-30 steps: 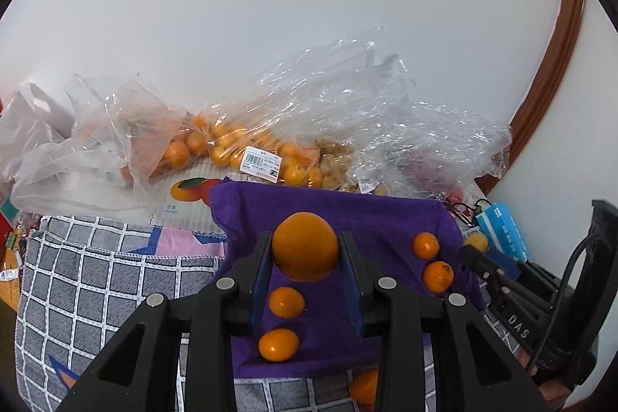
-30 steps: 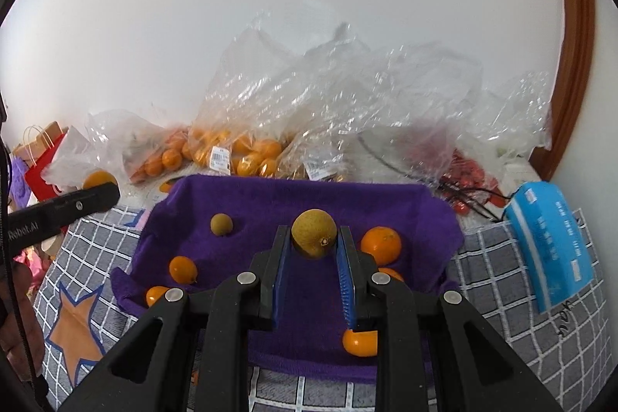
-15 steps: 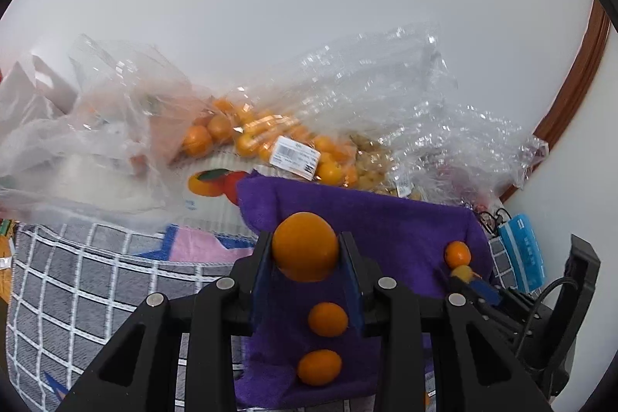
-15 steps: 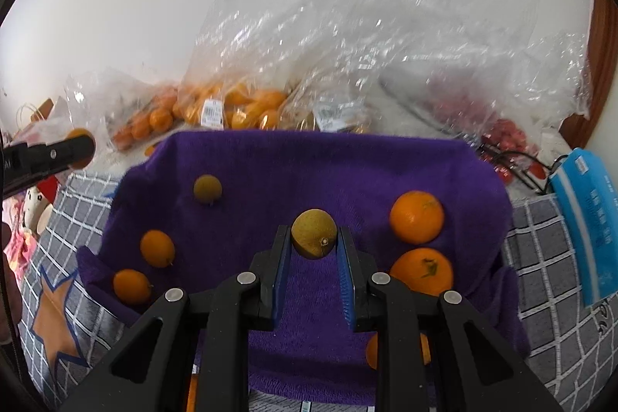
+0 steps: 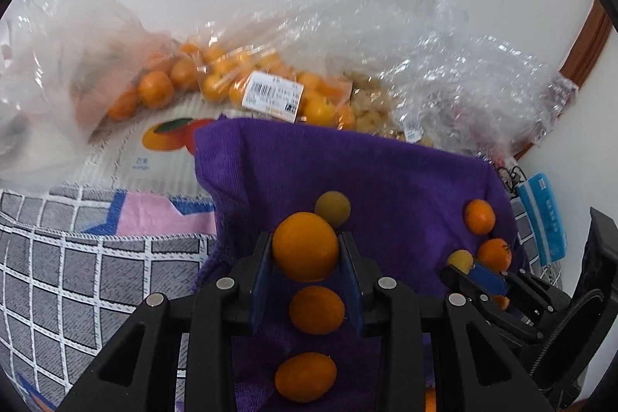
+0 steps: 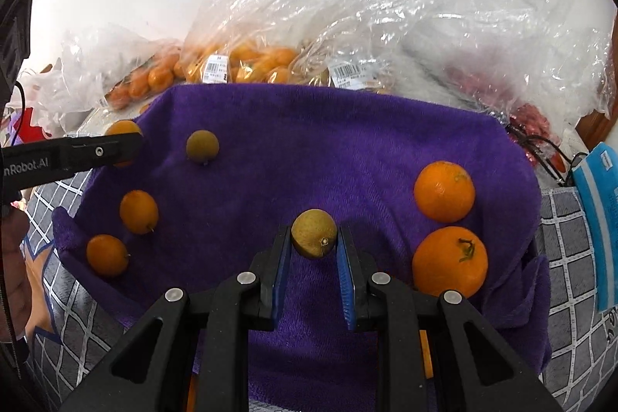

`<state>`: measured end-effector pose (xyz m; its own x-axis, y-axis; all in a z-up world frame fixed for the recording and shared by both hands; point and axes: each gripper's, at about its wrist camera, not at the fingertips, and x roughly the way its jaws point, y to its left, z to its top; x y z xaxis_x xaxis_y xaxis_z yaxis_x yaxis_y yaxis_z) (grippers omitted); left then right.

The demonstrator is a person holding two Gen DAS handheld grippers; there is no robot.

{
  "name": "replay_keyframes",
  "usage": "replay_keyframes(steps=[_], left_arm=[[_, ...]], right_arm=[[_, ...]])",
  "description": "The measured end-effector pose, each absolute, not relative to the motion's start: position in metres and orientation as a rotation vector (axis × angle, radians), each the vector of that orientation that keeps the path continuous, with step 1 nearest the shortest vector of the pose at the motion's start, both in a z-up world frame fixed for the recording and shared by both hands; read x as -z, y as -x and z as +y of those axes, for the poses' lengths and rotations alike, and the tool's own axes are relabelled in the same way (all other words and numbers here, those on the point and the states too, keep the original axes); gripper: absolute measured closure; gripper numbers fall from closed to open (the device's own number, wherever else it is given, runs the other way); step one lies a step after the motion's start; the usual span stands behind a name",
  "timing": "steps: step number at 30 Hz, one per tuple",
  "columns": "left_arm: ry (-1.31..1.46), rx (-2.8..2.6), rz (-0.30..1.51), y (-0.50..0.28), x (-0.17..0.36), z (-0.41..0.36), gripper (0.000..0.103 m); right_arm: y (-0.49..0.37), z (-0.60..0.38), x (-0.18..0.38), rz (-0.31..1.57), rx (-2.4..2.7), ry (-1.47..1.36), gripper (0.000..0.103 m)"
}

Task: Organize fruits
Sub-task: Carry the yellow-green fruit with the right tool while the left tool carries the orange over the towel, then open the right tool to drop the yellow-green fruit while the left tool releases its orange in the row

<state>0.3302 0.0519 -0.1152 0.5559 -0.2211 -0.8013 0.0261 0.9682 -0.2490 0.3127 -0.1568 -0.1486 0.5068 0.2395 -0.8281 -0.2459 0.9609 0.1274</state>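
Note:
A purple towel (image 5: 386, 180) (image 6: 328, 149) lies spread on a checked blanket. My left gripper (image 5: 305, 250) is shut on an orange fruit (image 5: 305, 246) above the towel's left part. Two small orange fruits (image 5: 316, 309) (image 5: 305, 376) and a yellowish one (image 5: 333, 208) lie below it on the towel. My right gripper (image 6: 313, 238) is shut on a yellow-green fruit (image 6: 313, 233) above the towel's middle; it also shows at the right edge of the left wrist view (image 5: 465, 263). Two big oranges (image 6: 444, 191) (image 6: 450, 262) rest to the right, three small fruits (image 6: 202, 146) (image 6: 139, 211) (image 6: 107, 254) to the left.
Clear plastic bags (image 5: 247, 80) (image 6: 347, 26) of oranges and other fruit are heaped against the white wall behind the towel. A blue packet (image 6: 602, 219) lies at the right. The grey checked blanket (image 5: 58, 257) spreads left; a wooden door frame (image 5: 587, 41) stands far right.
Both grippers have sunk toward the towel, still holding their fruits. The towel and bags now look larger and closer in both views.

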Motion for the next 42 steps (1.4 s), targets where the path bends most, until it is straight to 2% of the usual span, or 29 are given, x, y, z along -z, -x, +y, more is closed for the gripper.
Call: replay_keyframes(steps=[9, 11, 13, 14, 21, 42], left_arm=[[0.226, 0.152, 1.034, -0.337, 0.133, 0.047, 0.071], [0.226, 0.152, 1.041, -0.338, 0.135, 0.046, 0.071], [0.229, 0.152, 1.050, -0.339, 0.138, 0.046, 0.071], [0.231, 0.155, 1.054, -0.340, 0.139, 0.045, 0.071], [0.224, 0.157, 1.060, -0.343, 0.137, 0.041, 0.070], [0.210, 0.170, 0.906, -0.285, 0.070, 0.039, 0.069]], right_arm=[[-0.313, -0.160, 0.154, 1.007, -0.282, 0.011, 0.078], [-0.312, -0.161, 0.152, 1.000, -0.282, 0.008, 0.072], [-0.309, -0.162, 0.148, 0.997, -0.294, 0.007, 0.058], [-0.308, -0.162, 0.146, 0.992, -0.300, 0.005, 0.057], [-0.305, -0.167, 0.131, 0.961, -0.290, -0.022, 0.054], [-0.257, -0.195, 0.076, 0.811, -0.131, -0.028, 0.054]])
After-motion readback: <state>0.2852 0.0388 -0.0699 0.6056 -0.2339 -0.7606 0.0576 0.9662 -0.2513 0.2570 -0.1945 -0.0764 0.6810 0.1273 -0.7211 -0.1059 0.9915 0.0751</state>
